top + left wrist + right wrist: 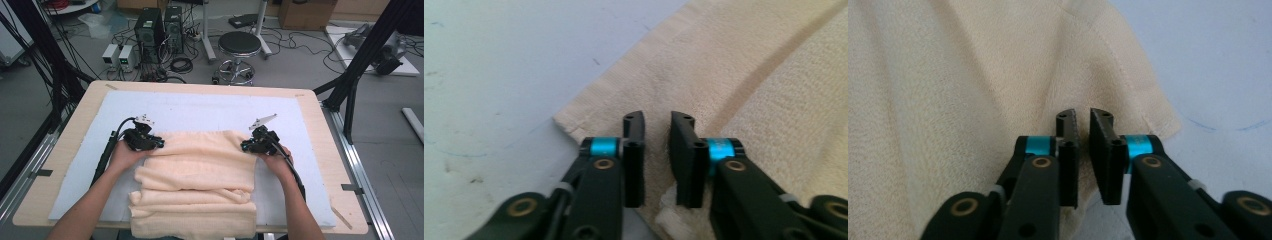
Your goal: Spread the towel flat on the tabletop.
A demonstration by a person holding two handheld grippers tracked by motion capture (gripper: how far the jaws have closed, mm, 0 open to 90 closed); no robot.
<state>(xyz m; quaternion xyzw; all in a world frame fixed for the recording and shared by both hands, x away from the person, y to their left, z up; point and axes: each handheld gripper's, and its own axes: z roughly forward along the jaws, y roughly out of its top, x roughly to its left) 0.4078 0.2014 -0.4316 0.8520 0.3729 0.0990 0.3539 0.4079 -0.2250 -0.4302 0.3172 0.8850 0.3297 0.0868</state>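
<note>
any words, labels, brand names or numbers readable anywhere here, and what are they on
None can be read.
Two small boxes on the floor behind the table: lit displays, too small to read.
Computer towers beside them: no legible label.
Cardboard box at the back: no print that can be made out.
Towel, table and both grippers' jaws: no writing visible.

A grey floor (300,65) is seen beyond the wooden table (320,130). A black round stool (239,45) is placed at twelve o'clock, two computer towers (159,27) at eleven, cardboard boxes (305,12) at one. Cables (310,42) are strewn across the floor.
</note>
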